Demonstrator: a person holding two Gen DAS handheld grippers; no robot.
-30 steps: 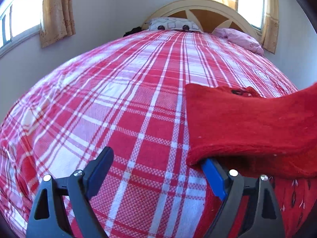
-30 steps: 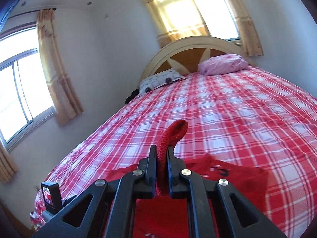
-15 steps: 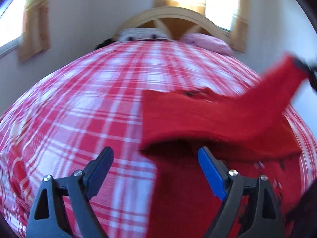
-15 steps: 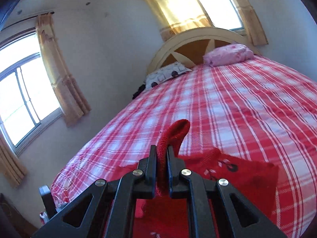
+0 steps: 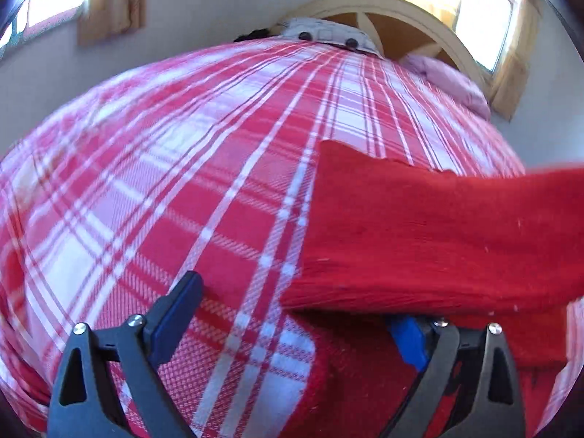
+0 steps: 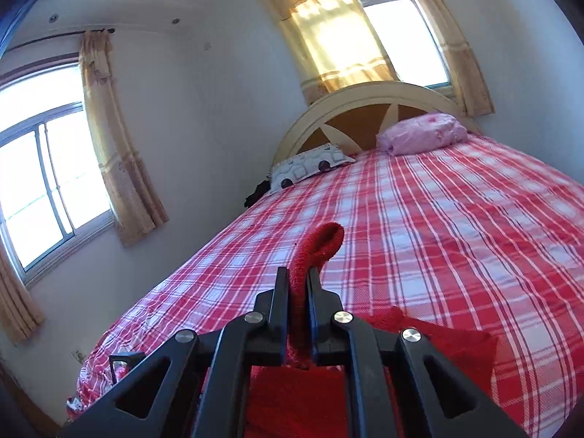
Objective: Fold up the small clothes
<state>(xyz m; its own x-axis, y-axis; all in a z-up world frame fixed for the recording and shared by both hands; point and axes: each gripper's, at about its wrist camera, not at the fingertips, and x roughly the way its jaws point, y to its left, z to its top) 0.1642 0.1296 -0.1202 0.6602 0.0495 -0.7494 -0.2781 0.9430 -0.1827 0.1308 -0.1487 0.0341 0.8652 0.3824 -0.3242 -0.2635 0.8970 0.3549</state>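
A small red knitted garment [image 5: 430, 241] lies on the red-and-white plaid bed [image 5: 204, 189]. One part of it is lifted and stretches across the right of the left wrist view, over my right finger. My left gripper [image 5: 295, 314] is open, low over the bed at the garment's near left edge, holding nothing. My right gripper [image 6: 298, 284] is shut on a fold of the red garment [image 6: 321, 244], which sticks up between the fingers. The rest of the garment [image 6: 438, 343] lies below it on the bed.
A patterned white pillow [image 6: 310, 168] and a pink pillow [image 6: 423, 138] lie at the cream headboard [image 6: 365, 106]. Walls and curtained windows [image 6: 47, 171] stand to the left of and behind the bed. Plaid bedspread spreads left of and beyond the garment.
My left gripper swung right over the garment and then back left, closer to the bed. My right gripper kept its hold on the fold and tilted upward a little.
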